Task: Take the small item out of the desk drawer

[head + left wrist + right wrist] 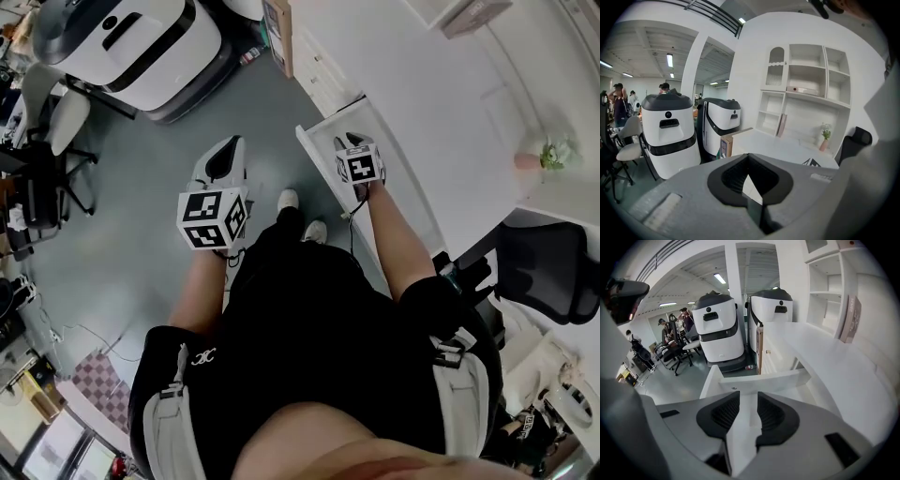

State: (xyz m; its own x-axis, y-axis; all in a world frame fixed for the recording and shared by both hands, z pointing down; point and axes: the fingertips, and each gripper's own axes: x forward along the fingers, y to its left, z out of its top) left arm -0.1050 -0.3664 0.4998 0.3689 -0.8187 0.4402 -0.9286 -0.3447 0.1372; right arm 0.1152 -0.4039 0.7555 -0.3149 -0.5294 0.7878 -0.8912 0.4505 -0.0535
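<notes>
A white desk drawer (320, 146) stands pulled out from the white desk (422, 94). My right gripper (352, 142) hangs over the drawer's near part. In the right gripper view its jaws (748, 398) stand apart, with only the drawer's pale floor showing between them and the drawer's far panel (764, 380) beyond. I cannot pick out the small item against the white inside. My left gripper (225, 155) is held over the grey floor, left of the drawer. Its black pads (748, 157) meet at the tips with nothing between them.
Two large white machines (141, 47) stand on the floor beyond the drawer, with office chairs (56, 122) at the left. A black chair (553, 272) and a small pink plant pot (528, 161) are at the desk's right end. White wall shelves (806, 93) rise behind the desk.
</notes>
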